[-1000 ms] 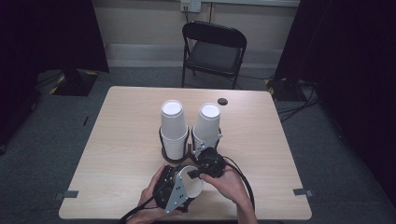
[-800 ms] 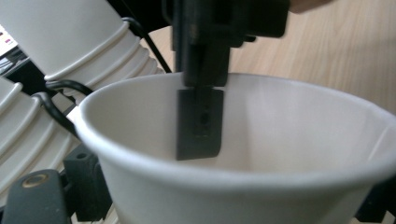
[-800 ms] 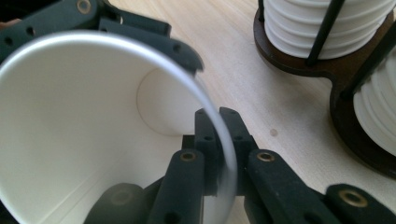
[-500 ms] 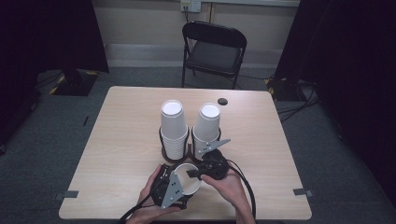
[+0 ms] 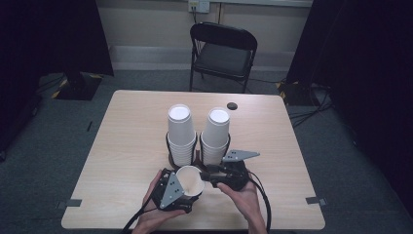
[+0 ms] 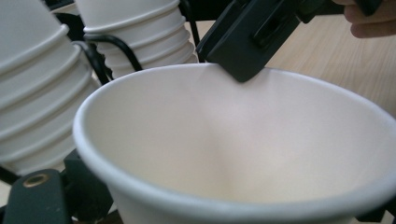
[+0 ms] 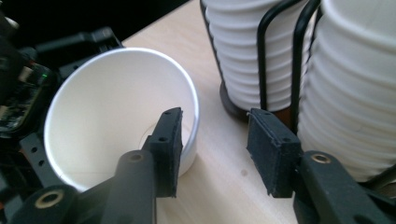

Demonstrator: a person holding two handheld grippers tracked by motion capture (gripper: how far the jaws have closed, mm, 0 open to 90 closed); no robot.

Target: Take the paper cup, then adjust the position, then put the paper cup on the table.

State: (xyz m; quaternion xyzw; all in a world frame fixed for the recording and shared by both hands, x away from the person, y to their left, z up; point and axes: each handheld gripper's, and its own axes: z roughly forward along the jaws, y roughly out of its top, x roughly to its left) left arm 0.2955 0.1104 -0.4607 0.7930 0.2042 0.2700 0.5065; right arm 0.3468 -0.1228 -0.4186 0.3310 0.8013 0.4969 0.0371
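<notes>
Between the left gripper's [image 5: 192, 187] jaws sits the cup [image 5: 190, 180].

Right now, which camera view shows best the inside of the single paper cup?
The right gripper view: the paper cup opens toward the camera, down to its bottom. The left gripper view shows the cup very close, rim and inner wall. The high view shows it small, between the hands.

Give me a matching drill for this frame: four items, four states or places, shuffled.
1. single paper cup
2. right gripper
3. cup stacks
4. folding chair

A. jaws apart, nothing pressed between the pads
B. behind the table's far edge
C. held in the left gripper
D. standing in a black wire holder

Pairs: 1-C, 2-A, 3-D, 4-B
</notes>
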